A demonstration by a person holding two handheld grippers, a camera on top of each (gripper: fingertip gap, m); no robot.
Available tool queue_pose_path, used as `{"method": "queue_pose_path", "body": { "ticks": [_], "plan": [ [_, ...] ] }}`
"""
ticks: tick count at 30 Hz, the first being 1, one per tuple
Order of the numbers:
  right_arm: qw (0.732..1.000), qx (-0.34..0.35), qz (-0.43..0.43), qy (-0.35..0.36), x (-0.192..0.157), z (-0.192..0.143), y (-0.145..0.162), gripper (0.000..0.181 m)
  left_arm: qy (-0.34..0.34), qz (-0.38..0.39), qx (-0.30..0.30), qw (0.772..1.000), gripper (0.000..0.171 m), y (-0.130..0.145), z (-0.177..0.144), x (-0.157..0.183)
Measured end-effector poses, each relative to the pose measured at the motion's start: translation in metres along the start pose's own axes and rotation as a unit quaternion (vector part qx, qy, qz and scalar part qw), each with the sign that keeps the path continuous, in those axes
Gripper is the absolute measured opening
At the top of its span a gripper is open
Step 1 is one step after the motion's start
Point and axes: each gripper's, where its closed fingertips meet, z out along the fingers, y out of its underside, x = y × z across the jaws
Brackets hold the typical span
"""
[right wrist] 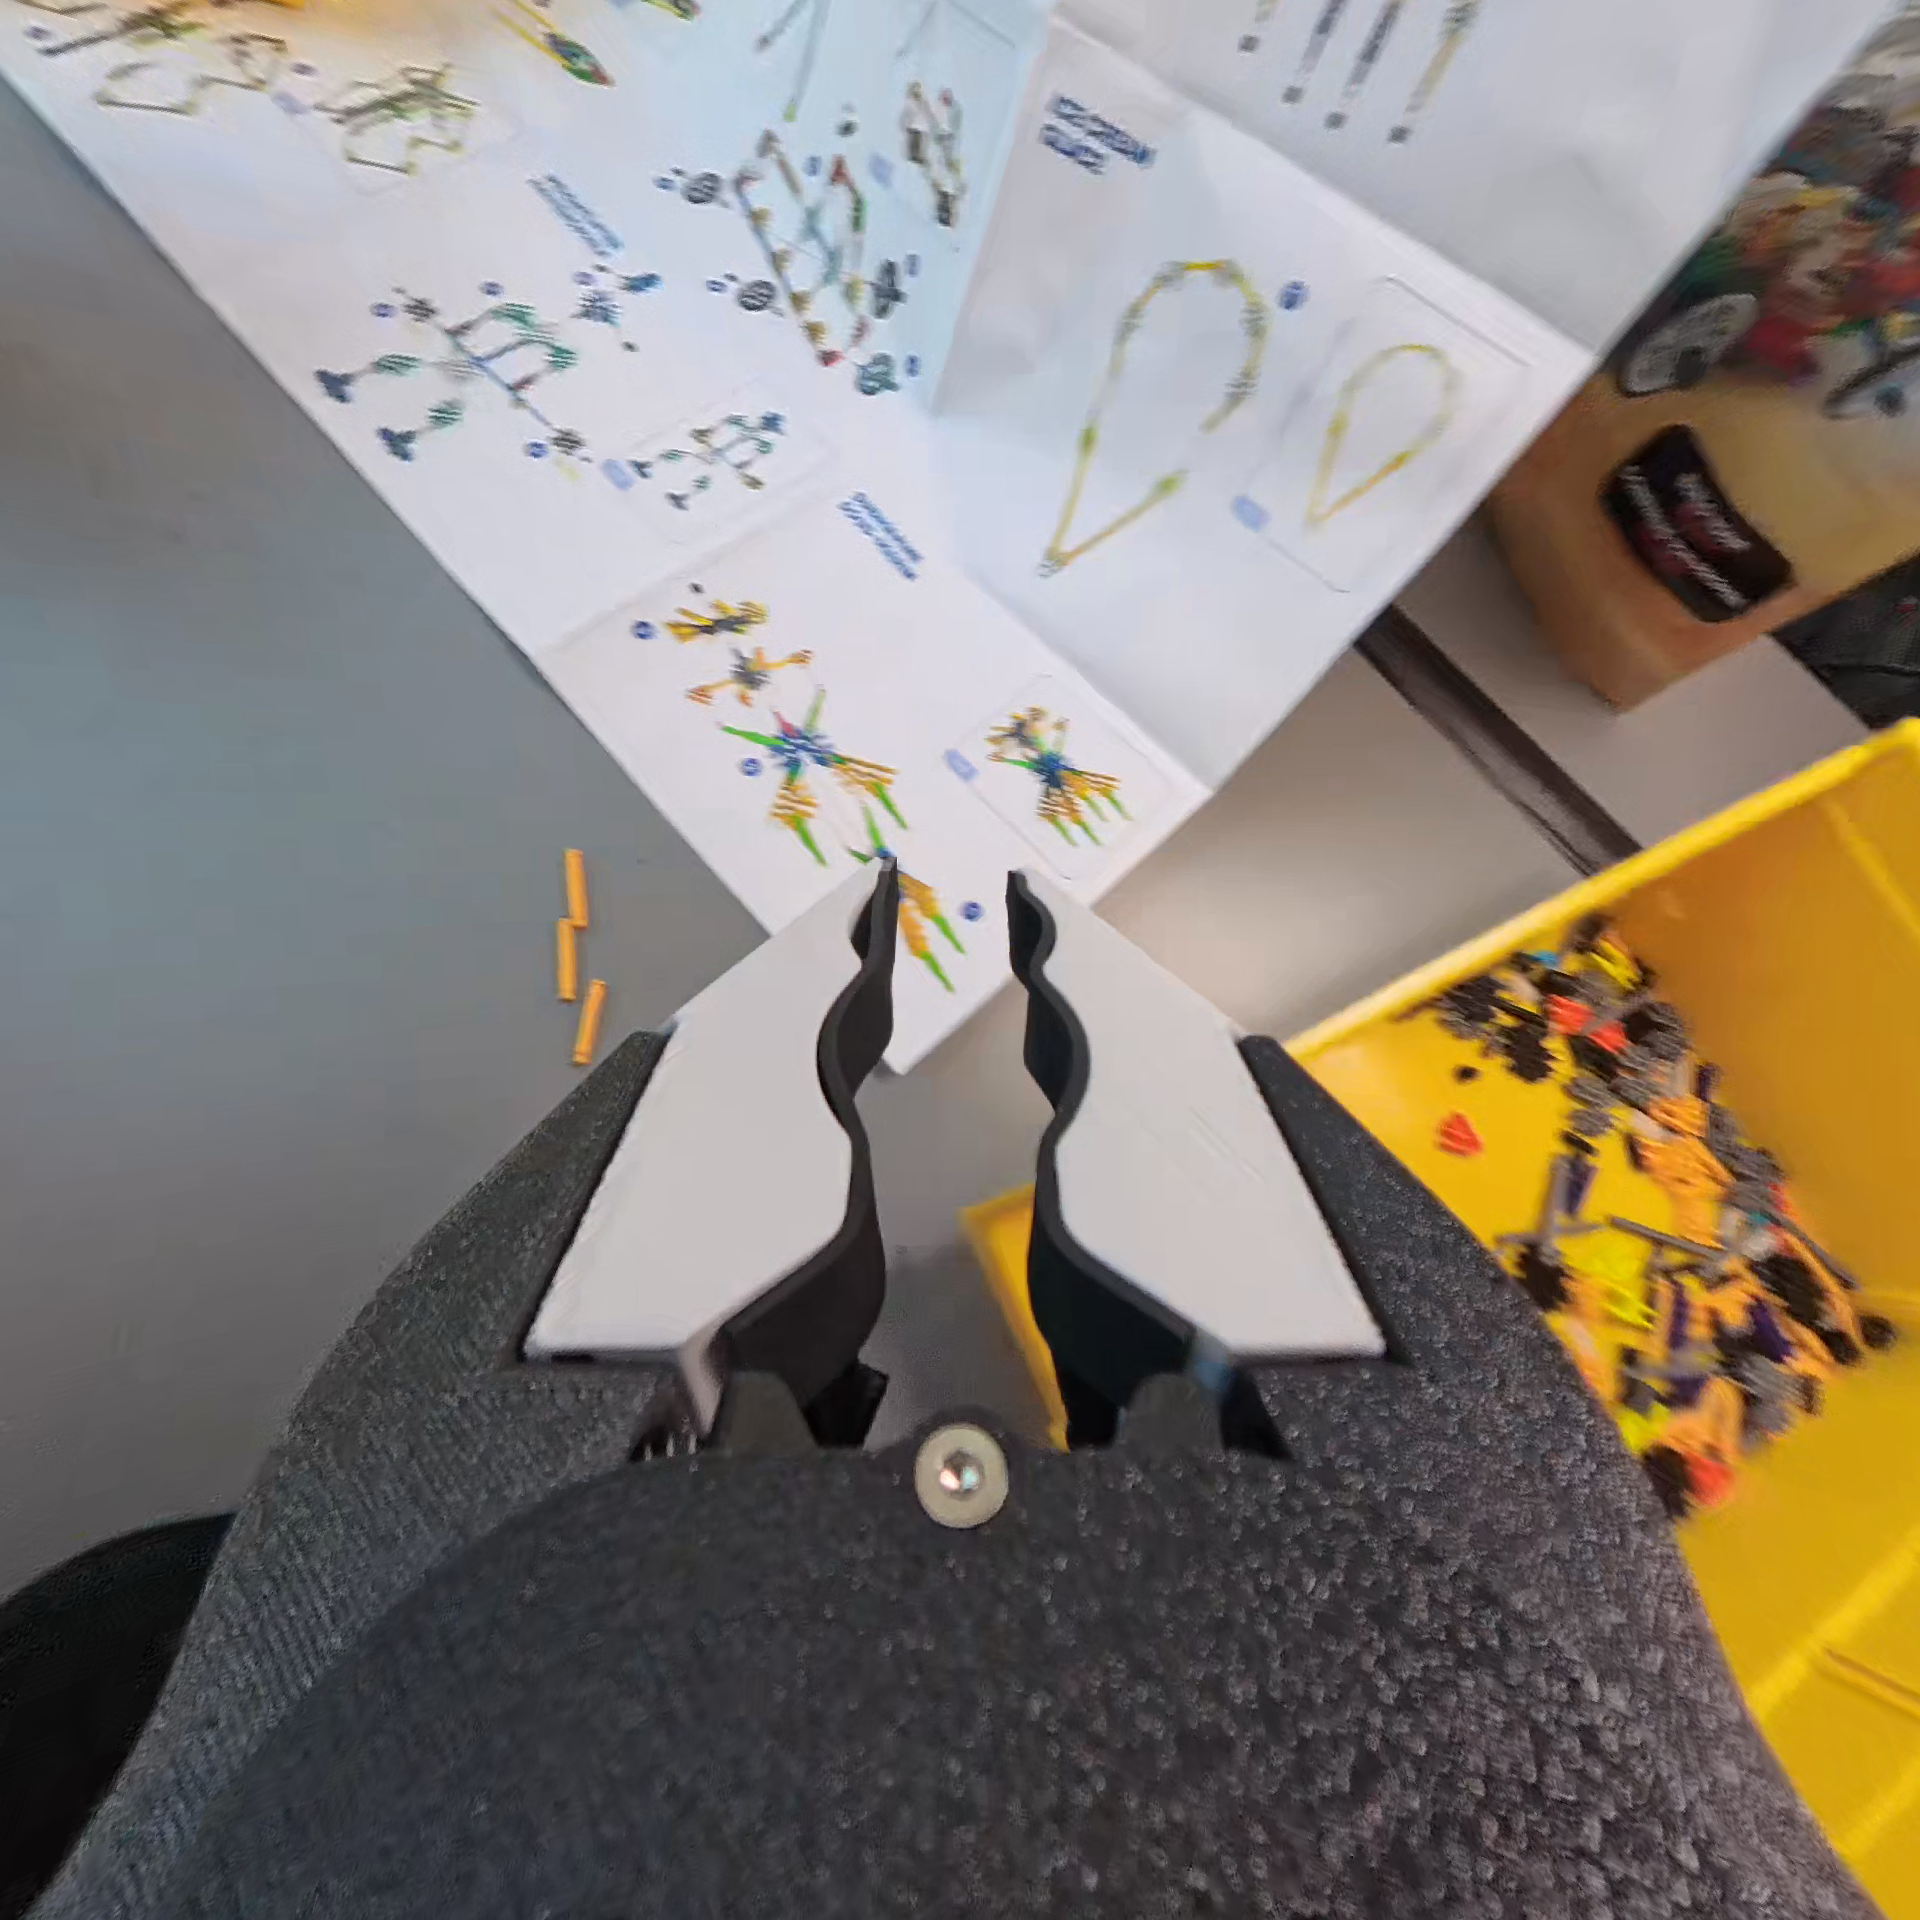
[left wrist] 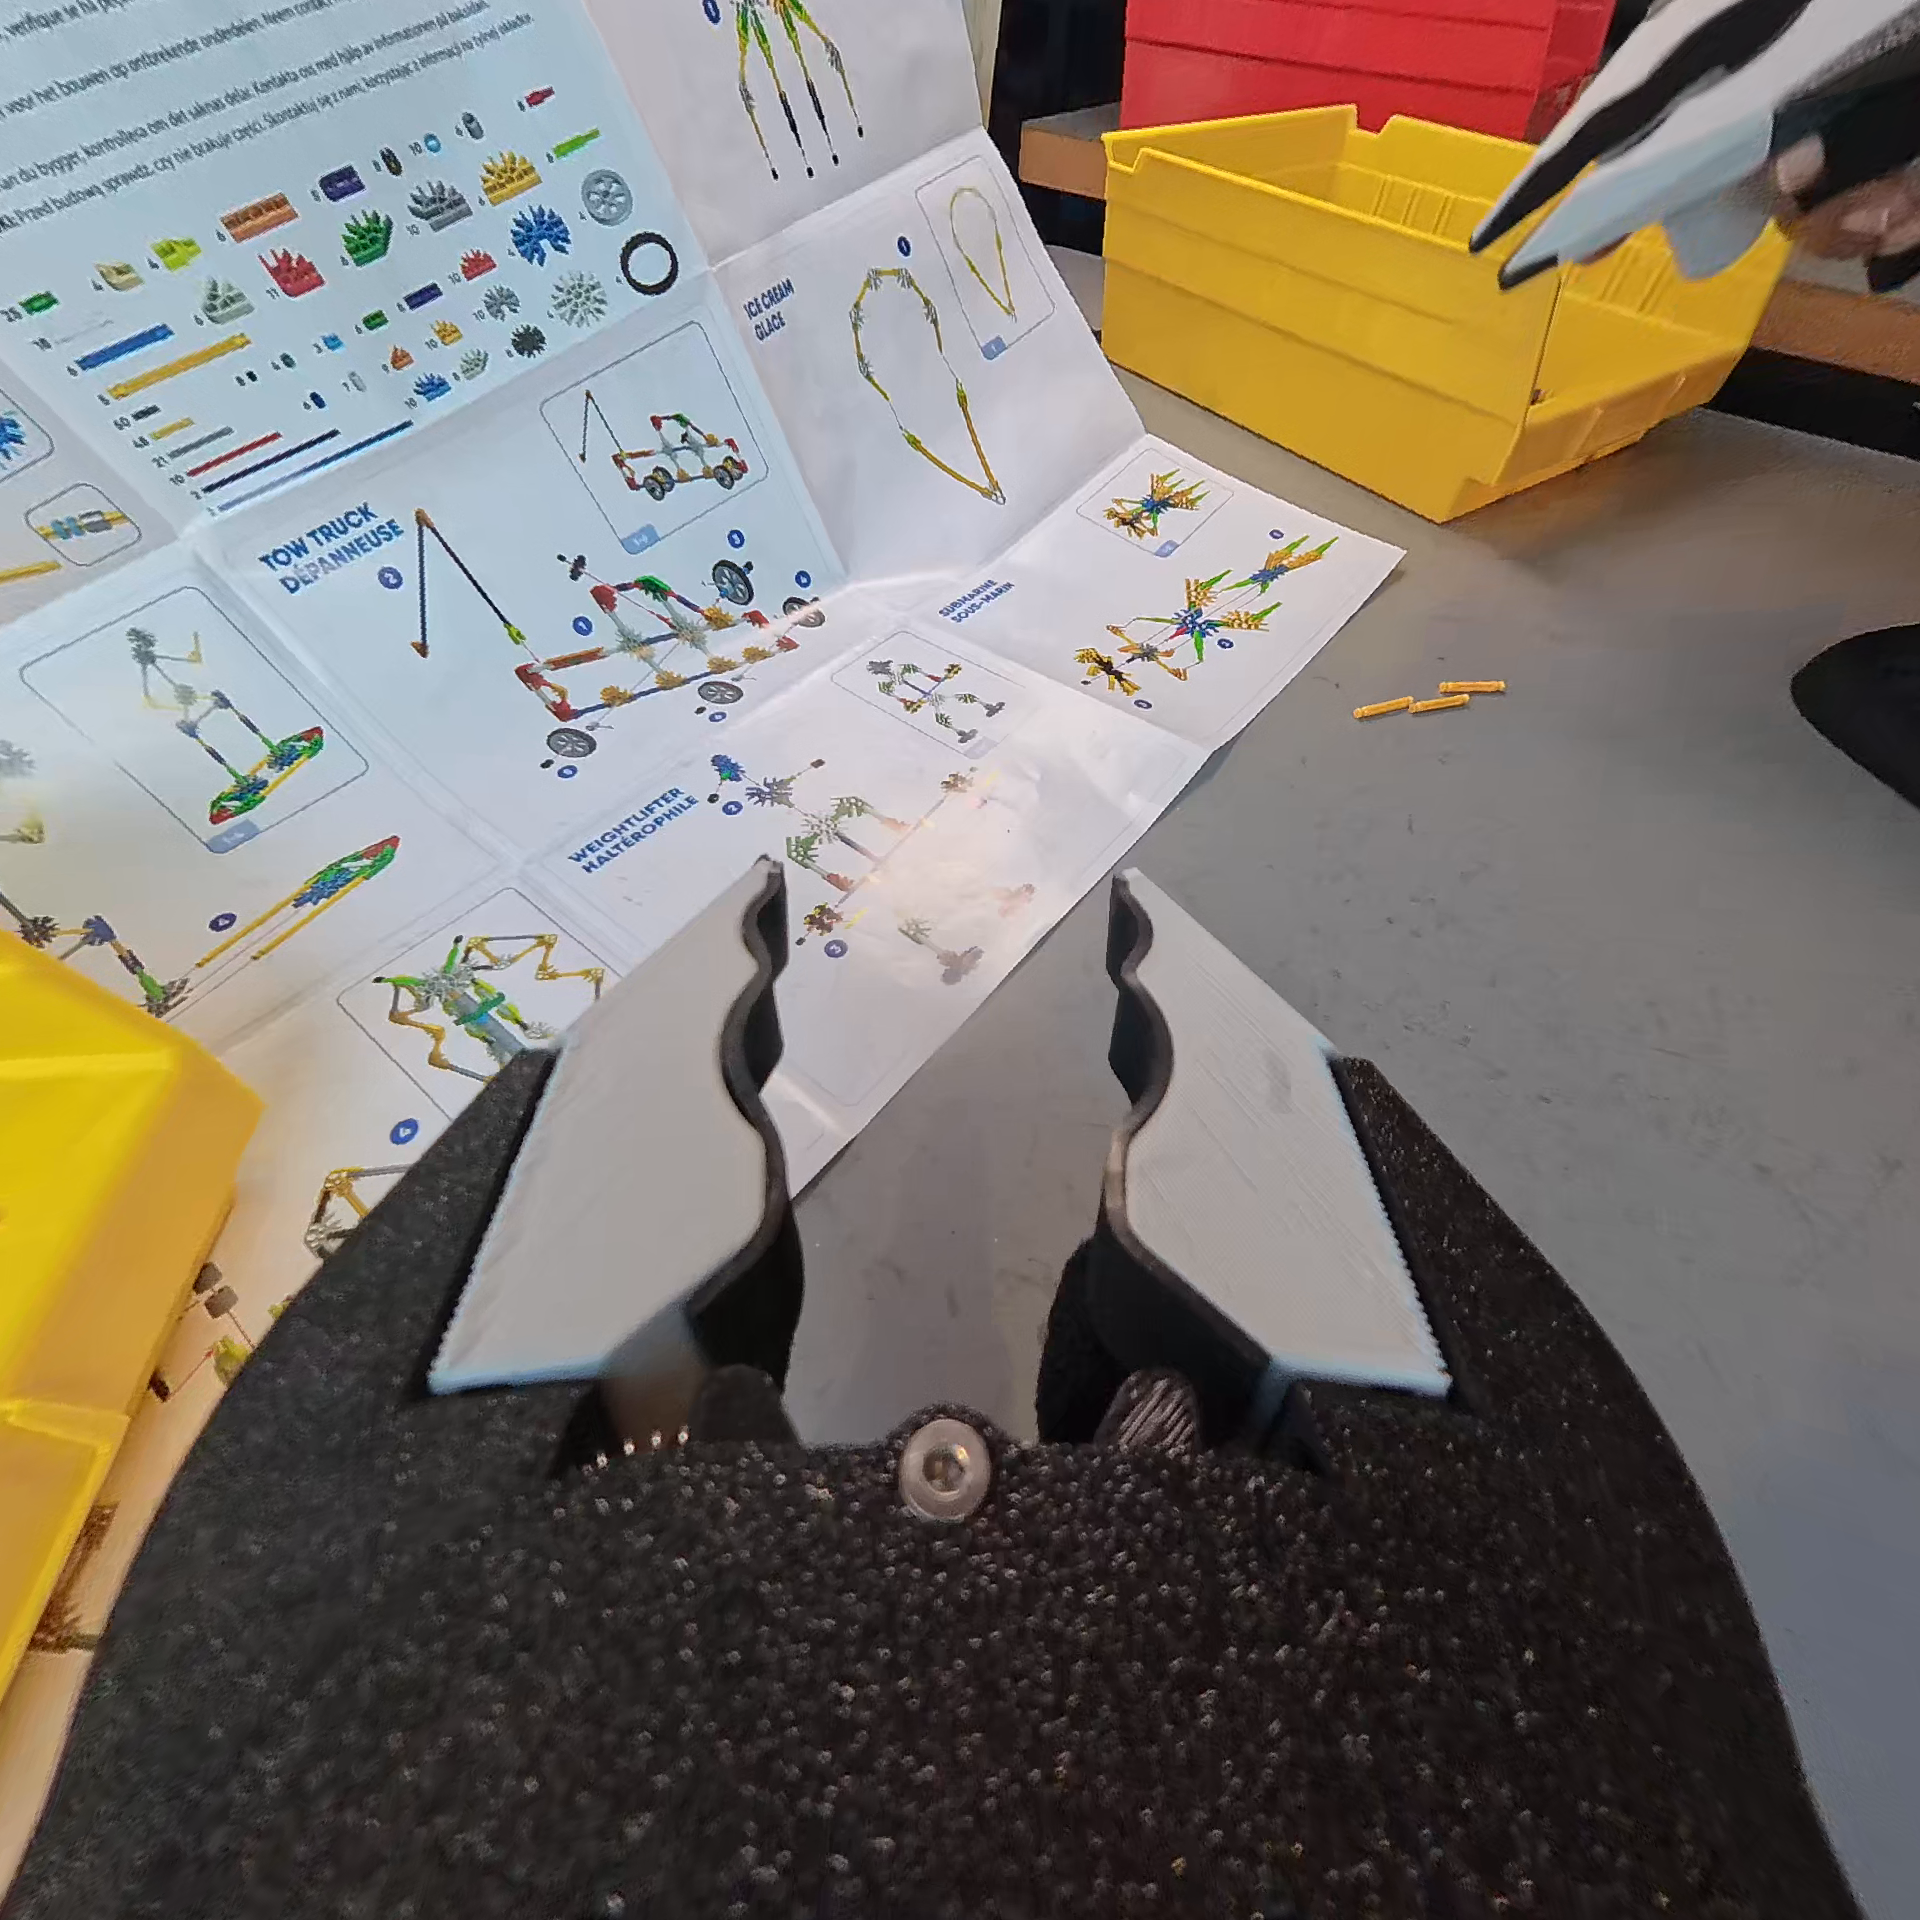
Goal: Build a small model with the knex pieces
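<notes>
My left gripper [left wrist: 940, 883] is open and empty, held above the near corner of a large unfolded instruction sheet [left wrist: 499, 540] on the grey table [left wrist: 1558, 935]. My right gripper [right wrist: 948, 883] is open and empty, held above the sheet's corner [right wrist: 831, 623], beside a yellow bin [right wrist: 1766, 1143] full of small construction-toy pieces [right wrist: 1662, 1195]. The right gripper also shows blurred in the left wrist view [left wrist: 1496, 260] over the yellow bin [left wrist: 1351, 312]. Three short orange rods [left wrist: 1429, 701] lie on the table by the sheet, also seen in the right wrist view [right wrist: 577, 951].
A second yellow bin [left wrist: 94, 1195] stands at the left on the sheet. Red bins [left wrist: 1340, 52] are stacked behind the table. A cardboard toy box [right wrist: 1714, 416] stands past the sheet. A dark object [left wrist: 1870, 707] lies at the right edge. My right fingertips sit around 30 centimeters from my left ones.
</notes>
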Motion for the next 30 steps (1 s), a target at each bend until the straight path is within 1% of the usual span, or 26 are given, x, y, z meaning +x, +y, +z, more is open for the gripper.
{"method": "queue_pose_path", "body": {
  "ticks": [2,4,5,6,7,8,9,10,11,12,13,14,15,17,19,26,29,30],
  "plan": [
    [0.999,-0.027,0.001,0.033,0.042,-0.01,0.014,0.02,0.001,0.003,-0.003,1.0,0.062,0.002,0.002,0.002],
    [0.997,-0.071,-0.009,0.034,0.071,-0.011,0.038,0.02,0.003,0.006,-0.005,1.0,0.062,0.002,0.003,0.003],
    [0.998,-0.056,0.001,0.008,0.075,-0.011,0.038,0.026,0.003,0.007,-0.006,1.0,0.062,0.003,0.003,0.004],
    [0.998,-0.055,0.015,-0.025,0.076,-0.011,0.039,0.02,0.002,0.009,-0.007,1.0,0.062,0.004,0.004,0.004],
    [0.997,-0.058,0.019,-0.049,0.077,-0.01,0.041,0.022,0.002,0.009,-0.009,1.0,0.062,0.005,0.004,0.003],
    [0.996,-0.079,0.013,-0.047,0.083,-0.01,0.047,0.02,0.001,0.008,-0.011,1.0,0.062,0.006,0.005,0.003],
    [0.992,-0.12,-0.006,-0.025,0.095,-0.01,0.058,0.02,0.0,0.007,-0.012,1.0,0.062,0.007,0.005,0.002],
    [0.99,-0.14,-0.017,-0.008,0.105,-0.01,0.064,0.02,-0.001,0.006,-0.013,1.0,0.062,0.008,0.006,0.002],
    [0.991,-0.137,0.0,-0.012,0.108,-0.01,0.062,0.02,-0.002,0.004,-0.014,1.0,0.062,0.009,0.006,0.001],
    [0.99,-0.137,0.035,-0.018,0.111,-0.01,0.061,0.02,-0.003,0.002,-0.015,1.0,0.062,0.01,0.006,0.0],
    [0.986,-0.152,0.057,-0.025,0.113,-0.009,0.066,0.02,-0.003,0.001,-0.015,1.0,0.062,0.01,0.006,-0.001],
    [0.983,-0.176,0.048,-0.023,0.116,-0.006,0.075,0.02,-0.002,-0.001,-0.014,1.0,0.062,0.01,0.007,-0.001],
    [0.978,-0.205,0.018,-0.011,0.121,-0.003,0.088,0.02,-0.001,-0.003,-0.015,1.0,0.062,0.011,0.007,0.0],
    [0.966,-0.257,-0.029,-0.02,0.123,0.006,0.113,0.02,0.002,-0.004,-0.018,1.0,0.062,0.012,0.009,0.0],
    [0.957,-0.285,-0.045,-0.023,0.127,0.015,0.129,0.021,0.002,-0.001,-0.022,1.0,0.062,0.014,0.01,0.001],
    [0.942,-0.327,-0.054,-0.042,0.146,0.027,0.146,0.022,0.001,-0.006,-0.026,1.0,0.062,0.017,0.011,-0.001],
    [0.936,-0.344,-0.035,-0.061,0.15,0.031,0.155,0.021,0.002,-0.006,-0.028,1.0,0.062,0.019,0.011,-0.001],
    [0.937,-0.341,-0.024,-0.076,0.148,0.033,0.155,0.017,0.002,-0.007,-0.028,1.0,0.062,0.019,0.012,-0.002]
  ]
}}
